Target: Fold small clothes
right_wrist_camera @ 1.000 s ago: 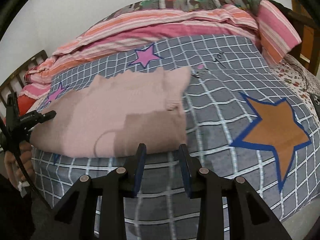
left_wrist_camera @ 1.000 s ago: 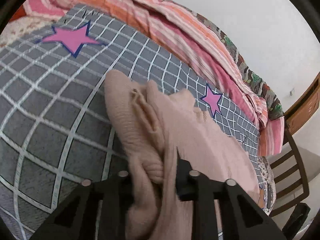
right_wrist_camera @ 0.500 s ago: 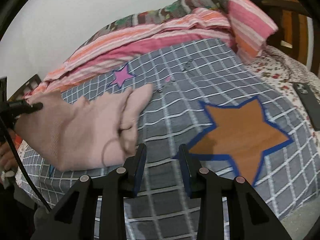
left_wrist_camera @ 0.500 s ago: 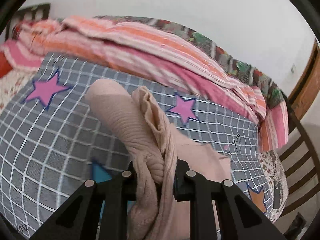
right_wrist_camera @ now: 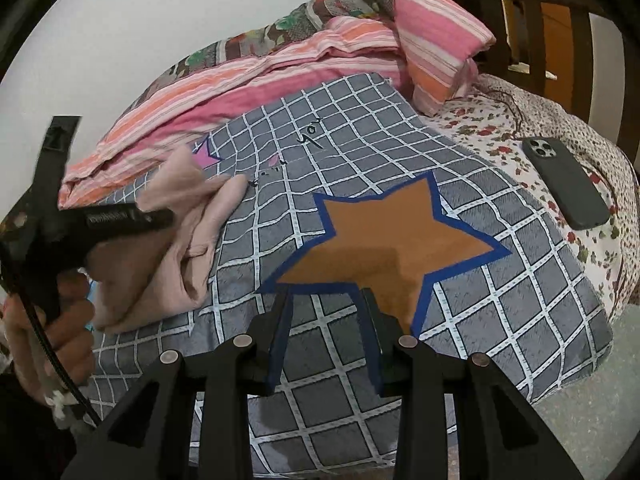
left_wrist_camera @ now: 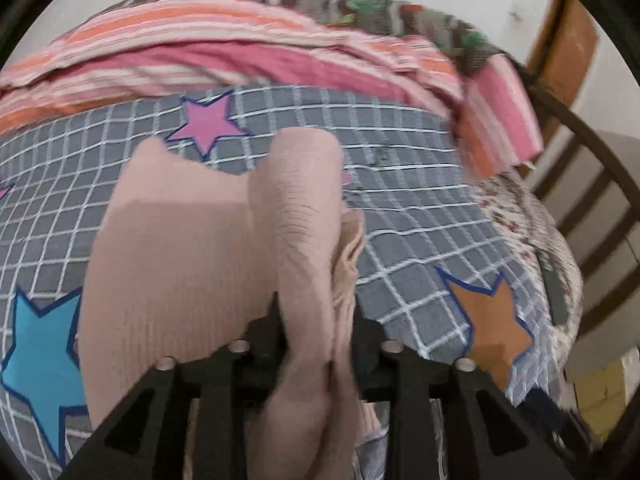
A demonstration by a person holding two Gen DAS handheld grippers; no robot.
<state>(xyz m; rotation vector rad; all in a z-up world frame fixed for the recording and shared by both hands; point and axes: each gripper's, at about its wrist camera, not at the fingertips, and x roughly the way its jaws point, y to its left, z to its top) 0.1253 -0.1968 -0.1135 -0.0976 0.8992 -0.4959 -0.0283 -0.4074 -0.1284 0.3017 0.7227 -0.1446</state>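
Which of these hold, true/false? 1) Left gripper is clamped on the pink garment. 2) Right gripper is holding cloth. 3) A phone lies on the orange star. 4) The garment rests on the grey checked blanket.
1) True: the left gripper is shut on the pink garment.
2) False: the right gripper is open and empty, over the orange star.
3) False: the phone lies on the floral sheet, apart from the star.
4) True: it rests on the grey checked blanket.
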